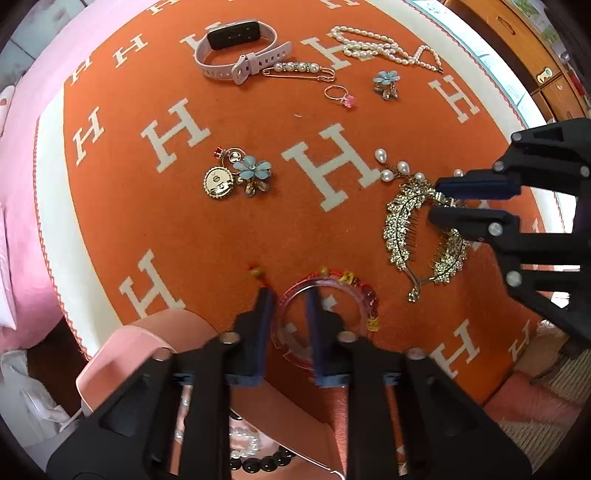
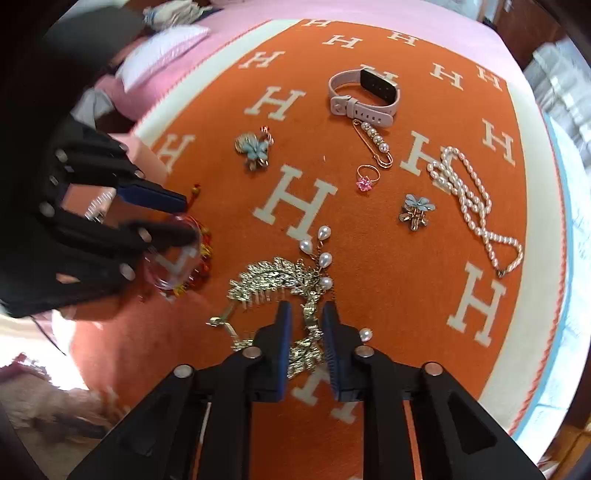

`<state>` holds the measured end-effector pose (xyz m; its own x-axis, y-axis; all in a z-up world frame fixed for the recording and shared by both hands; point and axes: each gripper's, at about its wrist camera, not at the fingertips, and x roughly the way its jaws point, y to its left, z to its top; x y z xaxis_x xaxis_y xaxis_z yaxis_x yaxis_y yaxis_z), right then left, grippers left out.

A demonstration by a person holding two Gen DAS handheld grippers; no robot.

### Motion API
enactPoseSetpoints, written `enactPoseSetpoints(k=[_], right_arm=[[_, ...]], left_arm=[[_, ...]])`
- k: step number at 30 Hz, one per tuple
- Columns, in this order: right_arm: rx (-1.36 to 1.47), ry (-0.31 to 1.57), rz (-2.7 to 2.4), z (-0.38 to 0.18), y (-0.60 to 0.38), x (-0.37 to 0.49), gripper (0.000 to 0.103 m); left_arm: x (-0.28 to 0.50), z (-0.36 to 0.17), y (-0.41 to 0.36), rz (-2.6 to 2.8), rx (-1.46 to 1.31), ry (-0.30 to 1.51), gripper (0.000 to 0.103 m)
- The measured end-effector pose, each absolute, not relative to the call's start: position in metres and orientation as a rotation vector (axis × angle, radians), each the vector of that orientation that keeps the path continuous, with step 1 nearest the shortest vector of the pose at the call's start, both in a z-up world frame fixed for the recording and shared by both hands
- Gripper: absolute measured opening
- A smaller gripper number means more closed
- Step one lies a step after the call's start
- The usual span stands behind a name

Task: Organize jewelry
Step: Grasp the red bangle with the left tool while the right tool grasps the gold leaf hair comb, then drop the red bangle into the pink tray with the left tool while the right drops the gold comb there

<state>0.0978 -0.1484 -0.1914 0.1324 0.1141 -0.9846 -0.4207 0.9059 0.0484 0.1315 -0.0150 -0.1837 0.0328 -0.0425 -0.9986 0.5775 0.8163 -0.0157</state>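
Both wrist views looking straight down, close above orange blanket (image 1: 229, 229); shared: watch (image 1: 236, 48), pearl necklace (image 2: 476, 206), each other's tongs.

Bedroom (pink bedding (image 2: 236, 22), pillow (image 2: 162, 51)).

Bare orange blanket (image 1: 258, 221) lay open across the frame's centre. Jewelry crowded the top edge, a brooch cluster (image 1: 236, 177) sat centre-left, and the pink box (image 1: 122, 354) blocked the lower left.
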Motion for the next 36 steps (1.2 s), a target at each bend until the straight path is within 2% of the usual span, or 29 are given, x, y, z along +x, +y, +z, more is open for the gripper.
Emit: enactPoseSetpoints(k=[2, 12, 28, 36], right_arm=[[-0.308, 1.374, 0.397, -0.194, -0.143, 0.097, 0.011], [-0.246, 1.379, 0.358, -0.185, -0.149, 0.101, 0.008], [-0.169, 1.291, 0.373, -0.123, -0.12, 0.086, 0.008], [-0.168, 1.244, 0.446, -0.094, -0.074, 0.081, 0.008]], left_arm=[[0.133, -0.184, -0.015, -0.492, 0.447, 1.471, 0.004], [0.117, -0.168, -0.001, -0.439, 0.364, 1.443, 0.003], [0.085, -0.064, 0.079, -0.296, 0.165, 1.29, 0.003], [0.05, -0.074, 0.145, -0.134, 0.097, 1.31, 0.003]])
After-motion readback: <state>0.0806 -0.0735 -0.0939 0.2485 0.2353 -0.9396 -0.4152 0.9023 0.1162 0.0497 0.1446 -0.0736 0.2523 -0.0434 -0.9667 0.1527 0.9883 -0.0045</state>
